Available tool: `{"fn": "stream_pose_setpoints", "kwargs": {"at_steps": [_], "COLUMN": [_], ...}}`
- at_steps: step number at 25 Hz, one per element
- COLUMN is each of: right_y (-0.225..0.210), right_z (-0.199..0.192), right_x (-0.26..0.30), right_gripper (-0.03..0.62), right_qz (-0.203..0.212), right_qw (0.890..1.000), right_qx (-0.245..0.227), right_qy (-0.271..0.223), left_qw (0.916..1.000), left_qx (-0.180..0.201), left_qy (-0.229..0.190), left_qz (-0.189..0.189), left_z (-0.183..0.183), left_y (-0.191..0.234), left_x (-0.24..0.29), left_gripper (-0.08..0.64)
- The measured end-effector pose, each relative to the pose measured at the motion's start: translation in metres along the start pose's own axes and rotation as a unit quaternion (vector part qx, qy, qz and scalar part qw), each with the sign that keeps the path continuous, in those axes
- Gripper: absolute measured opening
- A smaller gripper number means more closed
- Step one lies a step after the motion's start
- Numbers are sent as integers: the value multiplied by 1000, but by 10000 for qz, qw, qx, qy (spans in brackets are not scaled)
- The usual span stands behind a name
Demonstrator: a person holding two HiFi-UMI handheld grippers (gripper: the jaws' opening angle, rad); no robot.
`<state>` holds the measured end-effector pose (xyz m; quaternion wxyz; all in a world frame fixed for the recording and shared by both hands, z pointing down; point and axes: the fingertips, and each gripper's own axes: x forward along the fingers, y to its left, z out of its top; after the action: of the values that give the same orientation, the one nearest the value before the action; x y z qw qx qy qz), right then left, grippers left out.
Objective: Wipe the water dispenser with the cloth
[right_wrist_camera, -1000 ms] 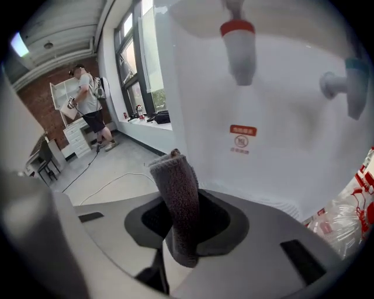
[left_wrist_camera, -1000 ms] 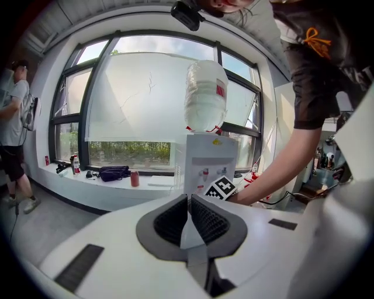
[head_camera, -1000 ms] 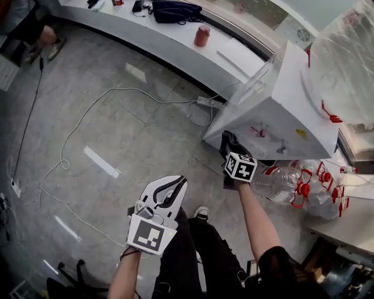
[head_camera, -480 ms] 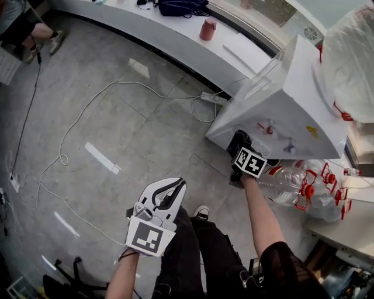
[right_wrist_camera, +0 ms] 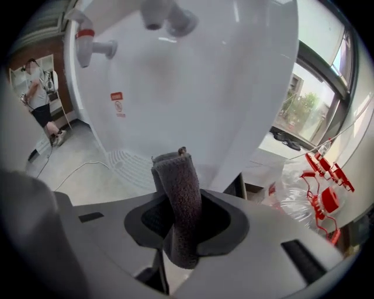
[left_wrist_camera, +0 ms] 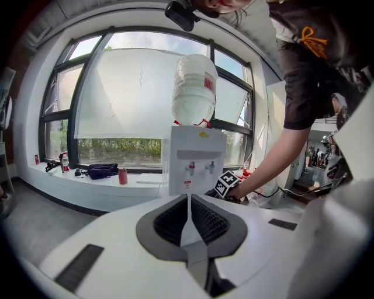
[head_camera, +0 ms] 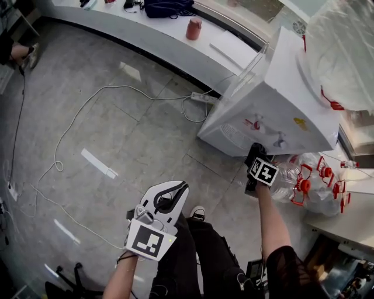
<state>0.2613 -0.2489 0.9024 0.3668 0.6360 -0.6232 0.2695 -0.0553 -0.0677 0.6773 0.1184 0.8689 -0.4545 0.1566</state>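
grey floor [head_camera: 134,146] | on it: water dispenser [head_camera: 280,99] | white cable [head_camera: 58,166] | power strip [head_camera: 201,97] | empty bottles [head_camera: 307,184]

Head view: steeply down onto floor [head_camera: 117,134] and water dispenser [head_camera: 280,105]. Left gripper view: level, facing the same dispenser from farther off. Right gripper view: close beneath its taps [right_wrist_camera: 93,49].

Daylit room, grey tiles, a long ledge under the windows.
In the head view a pale grey tiled floor [head_camera: 134,134] fills the middle and 9 o'clock, crossed by a white cable [head_camera: 76,117] that runs to a power strip [head_camera: 201,98] towards 12 o'clock. A white ledge [head_camera: 169,38] spans 11 to 1 o'clock, bearing a red cup [head_camera: 193,28] and a dark bag [head_camera: 166,7]. The left gripper view shows tall dark-framed windows [left_wrist_camera: 55,125], a white blind [left_wrist_camera: 125,93] and greenery outside.
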Motion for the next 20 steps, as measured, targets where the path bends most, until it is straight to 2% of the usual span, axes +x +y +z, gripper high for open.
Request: {"fn": "stream_pose_setpoints", "kwargs": {"at_steps": [2, 4, 8, 10, 14, 18, 20], "right_y": [-22, -32, -27, -16, 28, 97, 131], "right_z": [7, 11, 6, 0, -13, -17, -18], "right_x": [-1, -2, -5, -6, -17, -20, -15], "right_gripper": [106, 114, 109, 107, 107, 107, 107], "right_qz": [-144, -69, -49, 64, 476, 1082, 1347], "right_qw": [9999, 10000, 9978, 9973, 9935, 9807, 9751], "right_qx": [51, -23, -658, -725, -961, -1534, -1667], "right_qy": [-9, 45, -8, -130, -381, -540, -571], "left_qw": [10000, 9999, 9999, 9999, 10000, 10000, 10000], "left_qx": [21, 41, -17, -35, -36, -13, -24], "left_qy": [75, 134, 129, 97, 39, -16, -23], "left_qz": [-11, -4, 58, 74, 46, 47, 83], "left_z": [-4, -7, -9, -8, -8, -11, -14], "left_y": [-1, -1, 1, 2, 0, 4, 8], "left_x": [-2, -4, -4, 0, 7, 10, 11], "left_gripper": [29, 29, 29, 29, 29, 29, 29]}}
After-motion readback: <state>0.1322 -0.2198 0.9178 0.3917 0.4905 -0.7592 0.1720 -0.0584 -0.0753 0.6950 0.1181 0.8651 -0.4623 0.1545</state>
